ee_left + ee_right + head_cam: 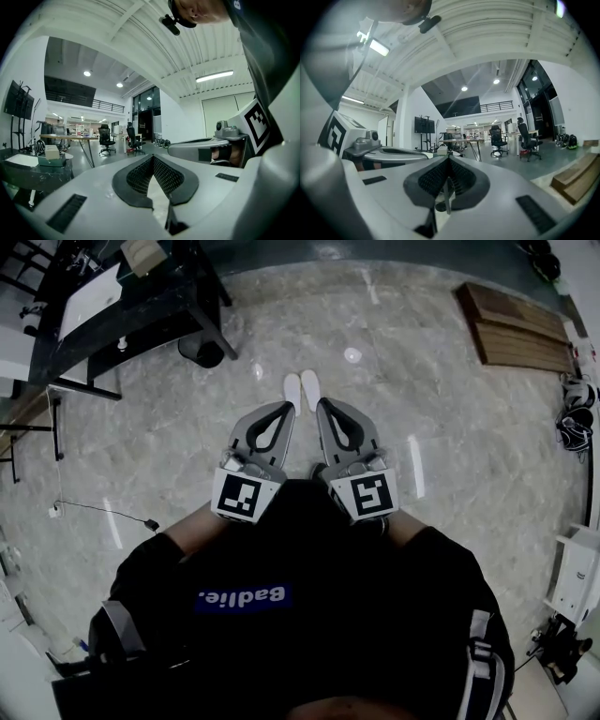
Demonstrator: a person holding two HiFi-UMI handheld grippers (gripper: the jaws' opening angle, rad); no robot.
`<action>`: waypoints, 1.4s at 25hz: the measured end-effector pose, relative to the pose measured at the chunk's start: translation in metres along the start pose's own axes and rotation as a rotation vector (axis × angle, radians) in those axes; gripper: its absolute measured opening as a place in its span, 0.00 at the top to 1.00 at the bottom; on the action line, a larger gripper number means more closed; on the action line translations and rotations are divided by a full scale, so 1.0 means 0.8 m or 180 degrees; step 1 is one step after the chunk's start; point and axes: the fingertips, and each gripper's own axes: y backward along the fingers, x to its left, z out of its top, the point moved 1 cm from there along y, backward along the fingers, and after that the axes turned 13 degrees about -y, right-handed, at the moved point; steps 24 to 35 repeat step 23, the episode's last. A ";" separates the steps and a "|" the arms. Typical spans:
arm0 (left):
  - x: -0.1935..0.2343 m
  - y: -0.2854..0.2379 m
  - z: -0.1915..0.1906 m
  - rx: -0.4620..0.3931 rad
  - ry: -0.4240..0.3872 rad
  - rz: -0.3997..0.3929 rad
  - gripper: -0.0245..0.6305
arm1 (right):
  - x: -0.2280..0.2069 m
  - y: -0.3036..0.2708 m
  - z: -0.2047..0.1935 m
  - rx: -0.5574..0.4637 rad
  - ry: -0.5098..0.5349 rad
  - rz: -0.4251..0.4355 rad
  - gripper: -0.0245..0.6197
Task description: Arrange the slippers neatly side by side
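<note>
Slippers (310, 388) white, side by side; left gripper (288, 408), right gripper (321, 405) both closed, empty.

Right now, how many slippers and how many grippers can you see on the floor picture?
White slippers: 2
Grippers: 2 (left gripper, right gripper)
Total: 4

A grey marbled floor (441, 427) shows pale glare streaks. At the far left stands a dark glass-topped table (141, 310), with a black bin (202, 351) just beside it. At the far right lie what look like stacked wooden boards (516, 329). Farther off, office chairs (106, 139) stand near a long desk (70, 137), under a ribbed white ceiling (140, 42) with a strip light (214, 76).
</note>
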 end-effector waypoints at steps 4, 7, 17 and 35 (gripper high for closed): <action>-0.002 0.008 -0.001 0.0021 -0.0020 -0.0024 0.96 | 0.011 0.000 0.001 -0.0028 0.0031 0.0004 0.96; 0.001 0.011 -0.002 0.0012 -0.0013 0.0032 0.96 | 0.015 0.000 -0.004 -0.0005 0.0034 0.0011 0.96; -0.002 0.012 0.000 0.0007 0.0076 0.0052 0.96 | 0.018 0.006 -0.008 0.0073 0.0057 -0.0003 0.96; -0.012 0.011 -0.002 0.0001 0.0070 0.0035 0.96 | 0.015 0.014 -0.010 0.0070 0.0072 -0.0009 0.96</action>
